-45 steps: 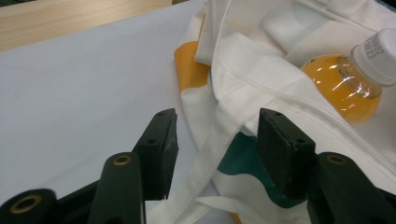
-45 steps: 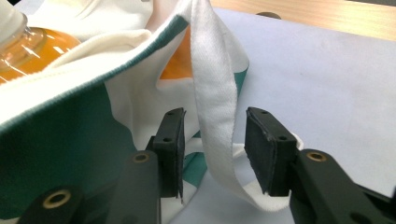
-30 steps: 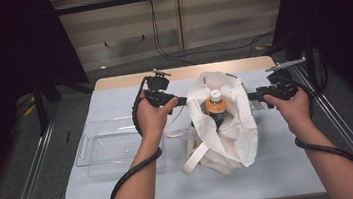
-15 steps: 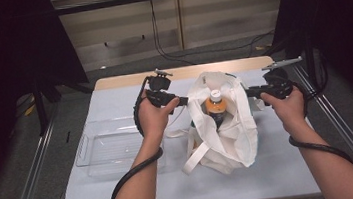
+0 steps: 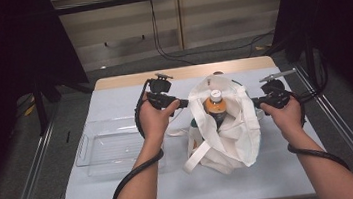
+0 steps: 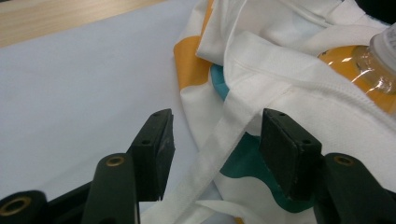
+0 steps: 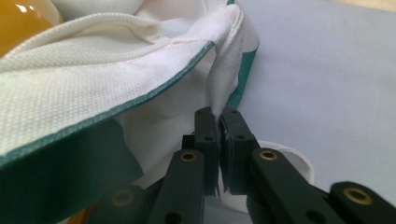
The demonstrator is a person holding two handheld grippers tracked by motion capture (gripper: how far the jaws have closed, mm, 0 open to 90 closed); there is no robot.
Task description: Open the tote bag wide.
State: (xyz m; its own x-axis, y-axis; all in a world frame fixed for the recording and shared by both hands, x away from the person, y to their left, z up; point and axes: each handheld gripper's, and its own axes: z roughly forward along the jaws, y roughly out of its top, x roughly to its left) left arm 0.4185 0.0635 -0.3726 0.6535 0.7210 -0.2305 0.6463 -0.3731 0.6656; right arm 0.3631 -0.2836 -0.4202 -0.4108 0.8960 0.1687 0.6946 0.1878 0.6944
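Left gripper (image 6: pixel 212 154) sits half open around the bag's strap (image 6: pixel 219 154), pads not touching it yet. The cloth bag (image 5: pixel 228 129) is mid-table with a bottle (image 5: pixel 215 106) inside. Right gripper (image 7: pixel 219 123) has just been closing and now pinches the bag's rim. I'd say clamp the strap before pulling apart evenly. Both hands are level, pointing inward.

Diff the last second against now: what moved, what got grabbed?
The right tongs dropped slightly and their jaws have just been closing; they now pinch the tote bag at its rim fold. Unchanged: the left tongs sit half open astride the bag's strap without gripping, the orange bottle stands in the bag, and the clear tray lies where it was.
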